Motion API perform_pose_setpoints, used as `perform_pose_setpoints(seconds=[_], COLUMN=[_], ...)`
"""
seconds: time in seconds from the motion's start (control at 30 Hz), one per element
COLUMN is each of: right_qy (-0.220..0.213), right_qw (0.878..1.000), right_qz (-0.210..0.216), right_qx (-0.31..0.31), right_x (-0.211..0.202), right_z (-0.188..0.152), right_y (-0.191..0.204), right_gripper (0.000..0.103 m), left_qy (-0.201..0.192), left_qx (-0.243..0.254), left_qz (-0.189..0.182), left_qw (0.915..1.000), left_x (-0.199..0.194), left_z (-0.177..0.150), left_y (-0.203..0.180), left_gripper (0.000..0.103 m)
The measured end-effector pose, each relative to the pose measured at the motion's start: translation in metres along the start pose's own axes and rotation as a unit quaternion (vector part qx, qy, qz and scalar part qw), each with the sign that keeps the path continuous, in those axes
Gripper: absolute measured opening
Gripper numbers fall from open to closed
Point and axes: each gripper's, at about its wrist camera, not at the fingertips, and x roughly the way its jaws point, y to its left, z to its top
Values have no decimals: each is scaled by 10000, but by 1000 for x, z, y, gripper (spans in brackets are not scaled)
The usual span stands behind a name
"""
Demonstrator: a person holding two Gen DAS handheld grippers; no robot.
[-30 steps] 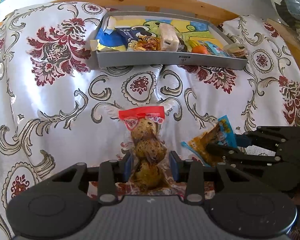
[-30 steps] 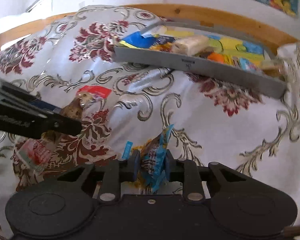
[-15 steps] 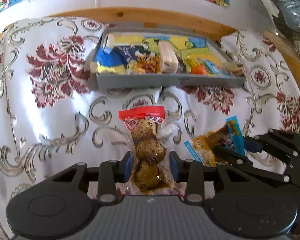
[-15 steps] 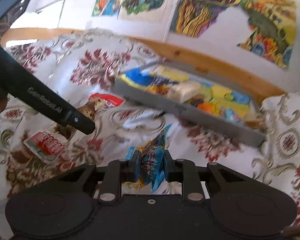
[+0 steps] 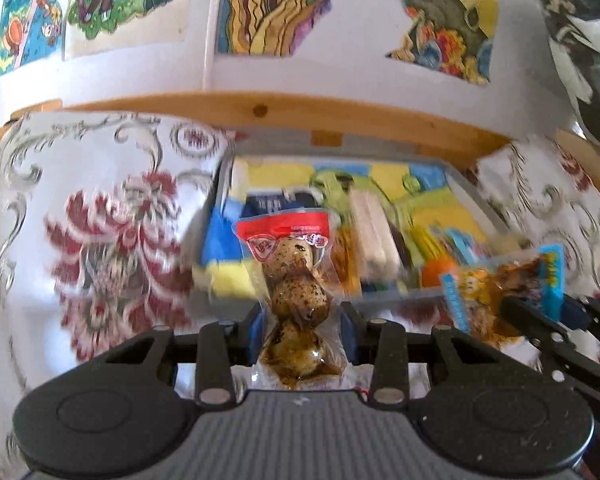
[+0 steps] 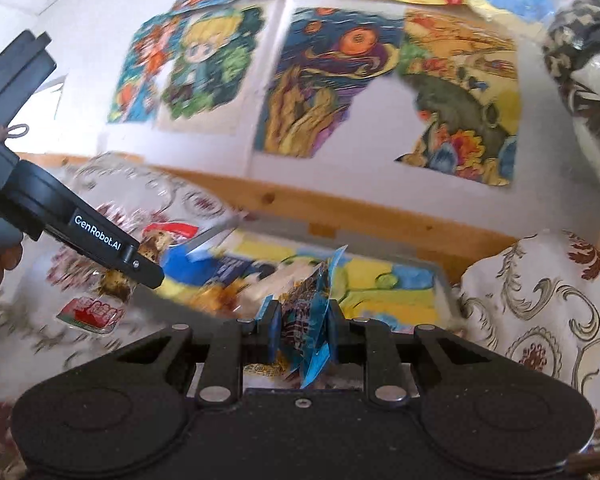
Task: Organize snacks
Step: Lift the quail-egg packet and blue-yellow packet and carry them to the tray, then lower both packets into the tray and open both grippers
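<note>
Left wrist view, left gripper [image 5: 300, 322] clamping clear egg pouch [image 5: 294, 292], red seal, three speckled brown eggs, right gripper [image 6: 302, 326] pinching crinkly blue snack packet [image 6: 306, 320], grey tray [image 5: 476, 196] behind, blurred, probably plastic

Glossy clear plastic egg pack [image 5: 296, 280], matt black claw [image 5: 300, 328] (plastic-looking), varnished wood rail [image 5: 340, 116].

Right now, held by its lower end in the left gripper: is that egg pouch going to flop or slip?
Probably stays put: the left gripper pinches the egg pouch around its bottom egg. Its unsupported red top may sway, since the clear film looks thin. The film looks glossy, so perhaps slippery.
</note>
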Motion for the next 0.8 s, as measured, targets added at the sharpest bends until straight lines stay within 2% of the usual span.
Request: perform_pose_setpoints(seconds=[0.13,0.27,0.6,0.8], right_qy=[-163,-167,395,575], right_qw=[9989,9980,9970,9968], right_qz=[-299,-400,-446,-373], right_qx=[330,456,491,415], right_x=[20,42,99,111], right_z=[6,14,23,20], right_y=[-16,-25,-17,-5], right_gripper=[24,24,24,25], left_qy=[-174,-267,-243,-193], left_qx=[-101,-173,-171,-154], left_qz=[23,46,305,308], left_qw=[9998,9995,9991,9992], left_x=[23,50,87,93], left_z=[23,37,39,36], left_y=[-3,-8,-6,0], left_gripper=[41,41,41,42])
